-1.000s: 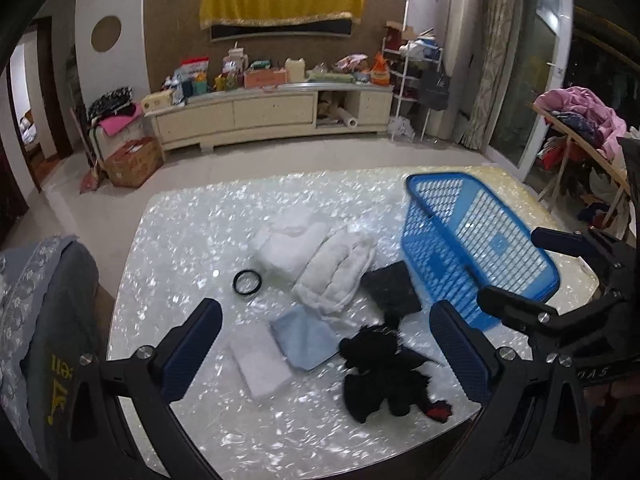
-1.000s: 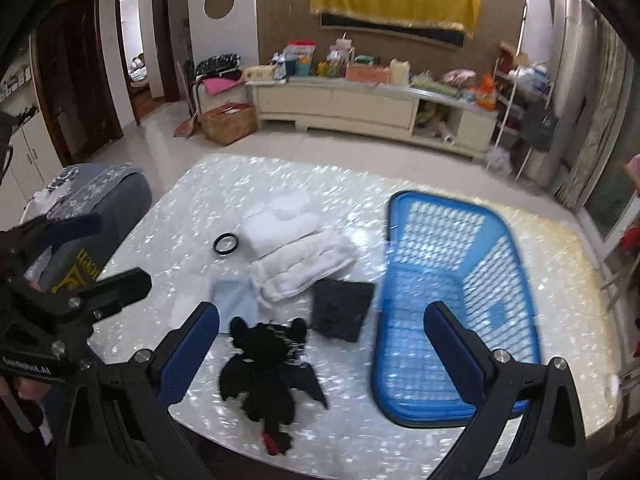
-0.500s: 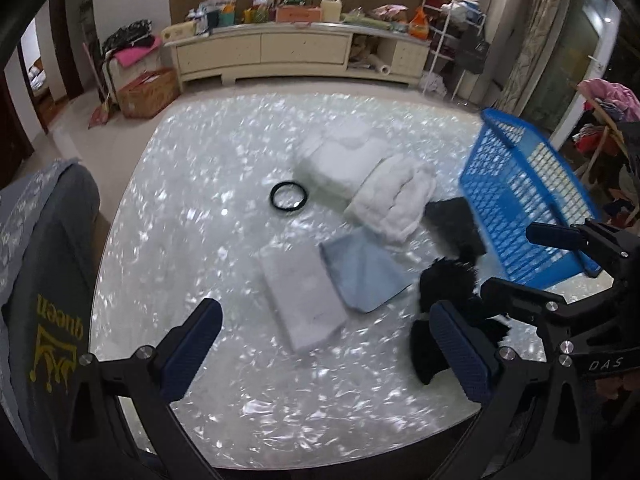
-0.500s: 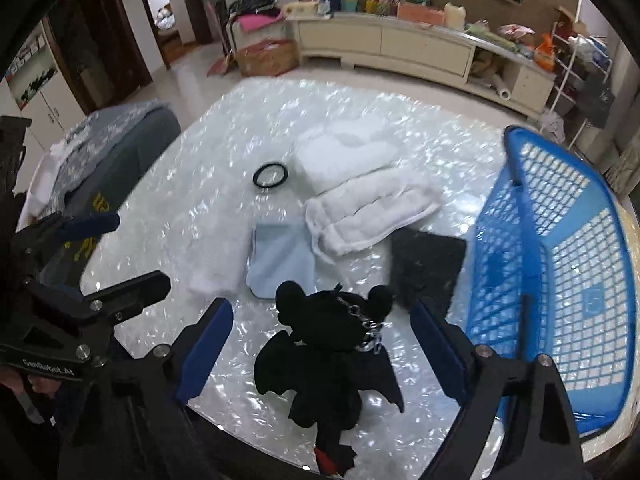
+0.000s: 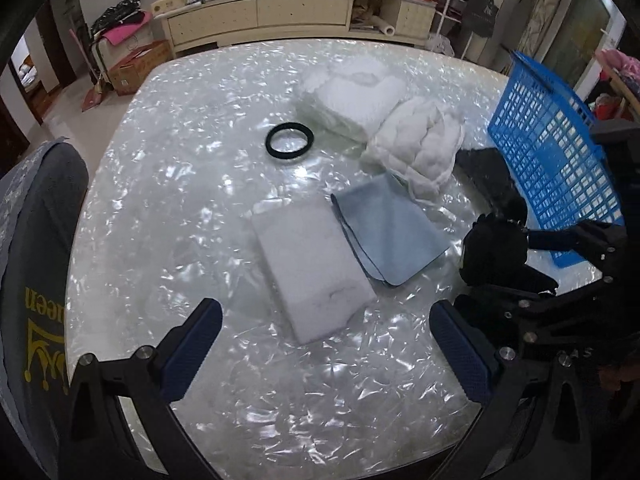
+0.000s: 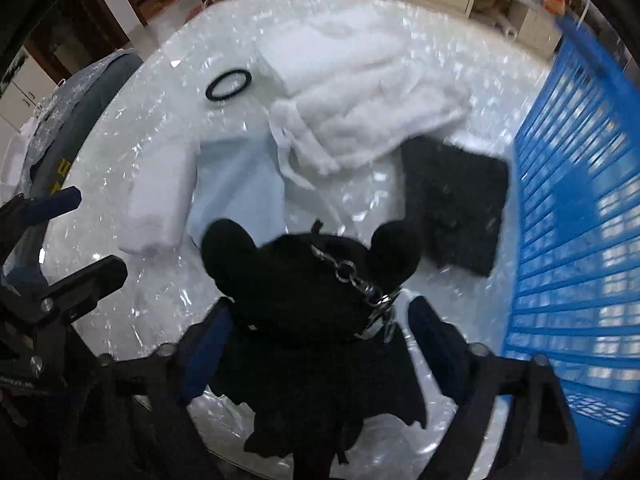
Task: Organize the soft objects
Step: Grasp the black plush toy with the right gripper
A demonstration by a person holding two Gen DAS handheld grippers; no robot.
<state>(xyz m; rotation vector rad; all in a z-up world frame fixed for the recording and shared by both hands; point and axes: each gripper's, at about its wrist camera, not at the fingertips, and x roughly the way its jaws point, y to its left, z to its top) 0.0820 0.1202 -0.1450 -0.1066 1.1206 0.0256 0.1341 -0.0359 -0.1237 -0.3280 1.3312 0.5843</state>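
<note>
Pearly white table [image 5: 168, 184] holds seven loose things plus one basket. Going left to right in the left wrist view: one black ring [image 5: 289, 141], one white pad [image 5: 312, 268] near centre, one blue cloth [image 5: 390, 228] touching its right edge, two white towels far centre, flat one [image 5: 356, 92] and fluffy one [image 5: 420, 148] overlapping it, one black cloth [image 5: 490, 176], one black plush [image 5: 494, 248], one blue basket [image 5: 548, 148] at far right. Left gripper [image 5: 324, 354] hangs wide open over the near table edge, nothing between its fingers. Right gripper [image 6: 316, 344] sits around the plush [image 6: 304, 292], fingers either side of its body just behind the head; a firm grip cannot be told. Plush has one metal chain [image 6: 360, 284].
</note>
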